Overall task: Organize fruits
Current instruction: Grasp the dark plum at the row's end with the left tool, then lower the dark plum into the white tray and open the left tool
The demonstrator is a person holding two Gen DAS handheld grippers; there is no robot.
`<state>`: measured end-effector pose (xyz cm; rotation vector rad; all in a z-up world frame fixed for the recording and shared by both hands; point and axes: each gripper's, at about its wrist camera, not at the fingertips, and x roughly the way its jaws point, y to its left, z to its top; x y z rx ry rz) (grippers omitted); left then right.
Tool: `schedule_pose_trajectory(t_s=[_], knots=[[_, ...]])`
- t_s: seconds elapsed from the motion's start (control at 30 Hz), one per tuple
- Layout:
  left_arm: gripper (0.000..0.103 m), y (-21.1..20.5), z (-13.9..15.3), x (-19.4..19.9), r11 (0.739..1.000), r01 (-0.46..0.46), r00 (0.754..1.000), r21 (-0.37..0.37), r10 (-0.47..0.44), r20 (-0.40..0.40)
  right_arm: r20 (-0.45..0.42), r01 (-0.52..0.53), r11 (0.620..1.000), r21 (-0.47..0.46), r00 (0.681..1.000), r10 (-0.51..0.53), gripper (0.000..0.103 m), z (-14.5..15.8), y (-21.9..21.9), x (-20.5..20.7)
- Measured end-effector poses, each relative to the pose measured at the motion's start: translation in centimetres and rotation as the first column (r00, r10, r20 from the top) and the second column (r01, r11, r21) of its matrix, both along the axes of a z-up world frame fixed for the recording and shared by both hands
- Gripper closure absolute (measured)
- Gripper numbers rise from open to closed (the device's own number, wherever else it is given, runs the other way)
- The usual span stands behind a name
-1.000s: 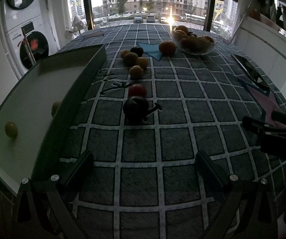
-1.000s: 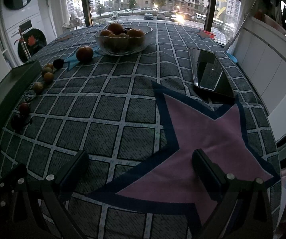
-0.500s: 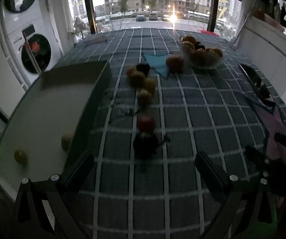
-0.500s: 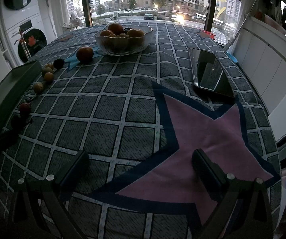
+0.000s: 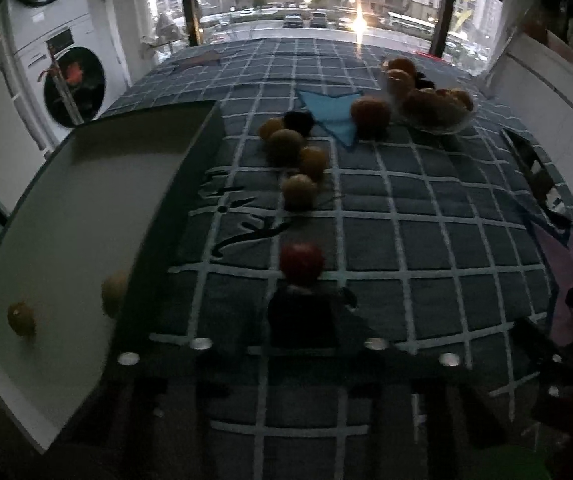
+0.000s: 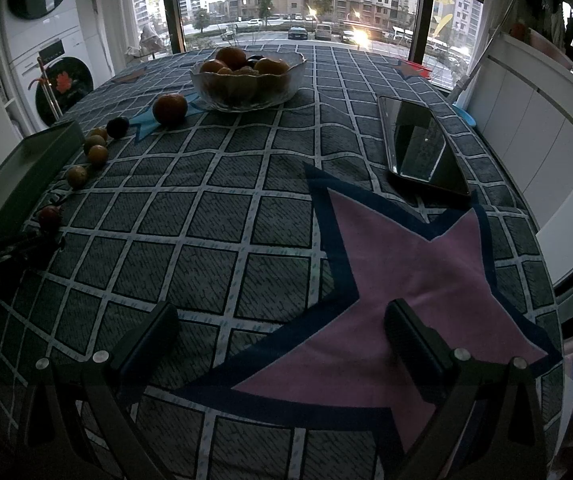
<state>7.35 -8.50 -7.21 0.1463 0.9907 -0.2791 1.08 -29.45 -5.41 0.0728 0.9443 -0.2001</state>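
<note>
We are holding the left gripper (image 5: pixel 300 320) low over the checked tablecloth (image 5: pixel 426 240), its jaws closing around a dark plum (image 5: pixel 301 316); the plum is sitting between them, but the left wrist view is dim and blurred, so we cannot tell whether the pads are pressing on it yet. A red fruit (image 5: pixel 301 261) is lying just beyond the plum, close enough that they may be touching. Farther up the cloth, four small yellow-brown fruits (image 5: pixel 299 191) are lying in a loose line, with another dark plum (image 5: pixel 298 122) at the far end and an orange (image 5: pixel 370 114) just beside a light blue star patch (image 5: pixel 332 110). A glass bowl (image 5: pixel 462 120) full of oranges is standing near that orange. To our left, a white tray (image 5: pixel 66 208) is resting on the table, with two small yellow fruits (image 5: pixel 21 318) lying inside it, one against the near wall. We are holding the right gripper (image 6: pixel 282 332) with its fingers spread wide and nothing between them, hovering over the pink star (image 6: pixel 406 272) on the cloth. In the right wrist view a phone (image 6: pixel 420 144) is lying face up, well apart from the fruit, and the left gripper is showing dark at the left edge beside the red fruit.
</note>
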Motion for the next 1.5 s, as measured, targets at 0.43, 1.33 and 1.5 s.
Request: schedule_pose_trajectory(t_s=[0.43,1.33,1.5], knots=[[0.072,3.3,3.7,-1.7,0.998,-0.004,0.994,-0.070,0.011,0.106,-0.029,-0.096,0.994,0.056,0.995,0.098,0.000,1.6,3.4,2.4],[0.072,14.5,3.8,0.6,0.976,-0.203,0.967,-0.081,0.213,0.141,-0.038,-0.314,0.928,0.199,0.944,0.327,0.078,2.7,14.9,9.5],[0.072,15.8,3.5,1.1,0.968,-0.241,0.957,-0.064,0.248,0.149,0.001,-0.364,0.890,0.275,0.926,0.378,0.078,4.4,17.4,10.1]])
